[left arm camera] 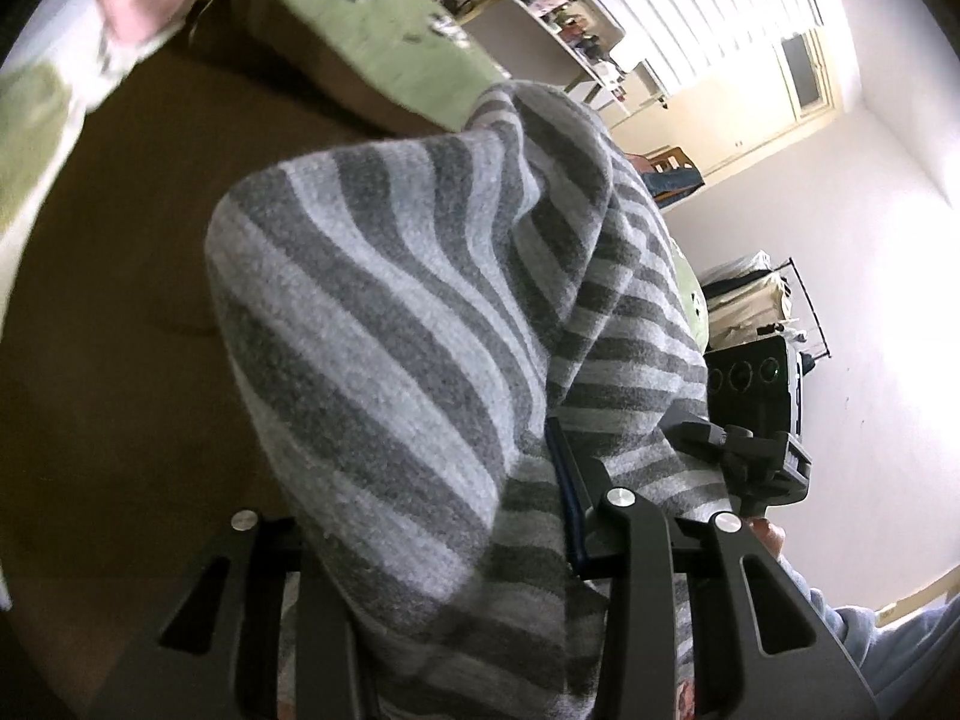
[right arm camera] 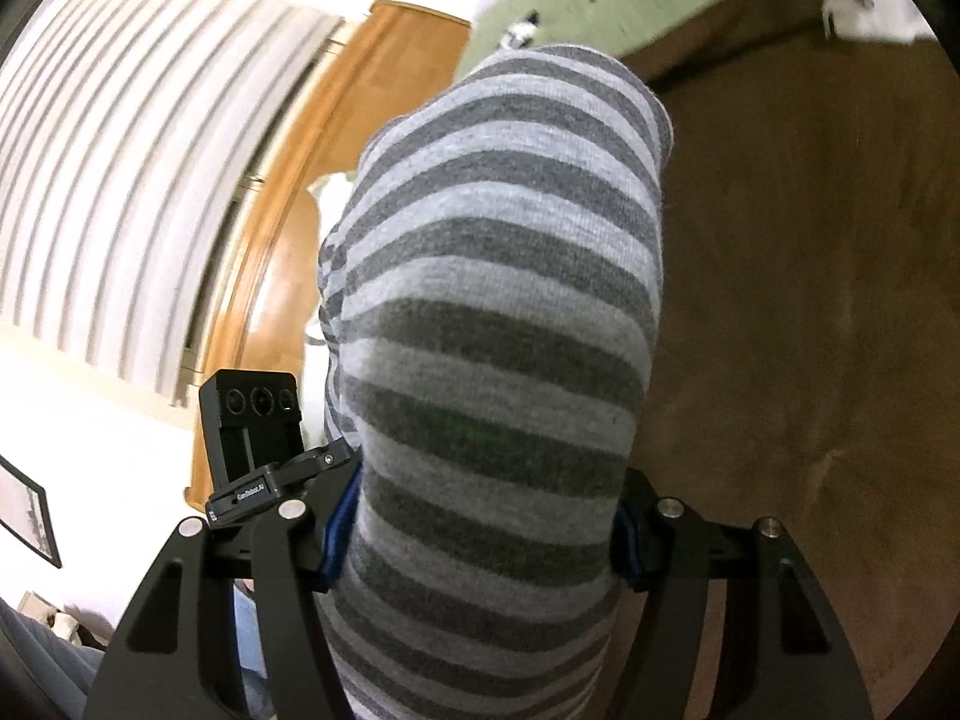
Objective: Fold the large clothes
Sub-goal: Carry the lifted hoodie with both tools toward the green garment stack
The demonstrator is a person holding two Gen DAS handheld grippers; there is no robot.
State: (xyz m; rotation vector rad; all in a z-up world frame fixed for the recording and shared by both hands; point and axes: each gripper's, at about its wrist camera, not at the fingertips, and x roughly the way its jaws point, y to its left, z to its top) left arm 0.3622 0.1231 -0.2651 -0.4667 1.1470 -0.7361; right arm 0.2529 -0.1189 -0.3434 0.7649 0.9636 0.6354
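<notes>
A grey knit garment with light and dark stripes hangs bunched over my left gripper and covers most of its fingers. Only one blue pad shows, pressed into the cloth. In the right wrist view the same striped garment rises as a thick roll out of my right gripper. Its blue pads squeeze the roll from both sides. Each view shows the other gripper close beside the cloth: the right one and the left one. The garment is held above the brown surface.
A green patterned blanket lies at the far edge of the brown surface. A shelf and window blinds stand behind it. A wooden door frame is at the left, a clothes rack at the right.
</notes>
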